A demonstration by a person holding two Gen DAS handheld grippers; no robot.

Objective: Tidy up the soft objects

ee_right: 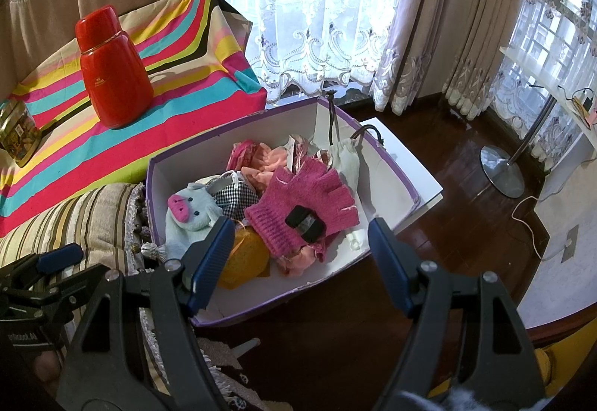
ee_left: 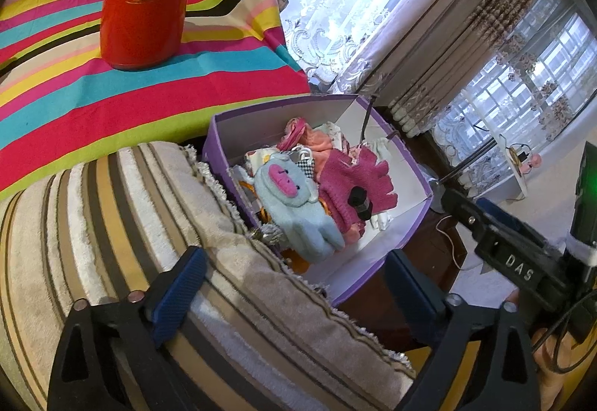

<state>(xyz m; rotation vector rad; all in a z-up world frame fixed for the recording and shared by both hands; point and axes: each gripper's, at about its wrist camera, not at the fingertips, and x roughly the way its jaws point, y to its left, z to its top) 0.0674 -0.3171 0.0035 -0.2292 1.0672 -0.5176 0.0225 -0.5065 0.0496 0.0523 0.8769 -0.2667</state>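
A purple box with white inner walls holds a pile of soft things. On top lie a pink knit glove with a black tag and a light blue pig-face glove. Peach cloths, a checked piece and a yellow item lie under them. My left gripper is open over a striped cushion, just short of the box. My right gripper hangs open above the box's near edge, with nothing between its pads.
A red flask stands on a bright striped cloth behind the cushion. A printed tin sits at the left. Dark wooden floor, a lamp base, a cable and curtains lie to the right of the box.
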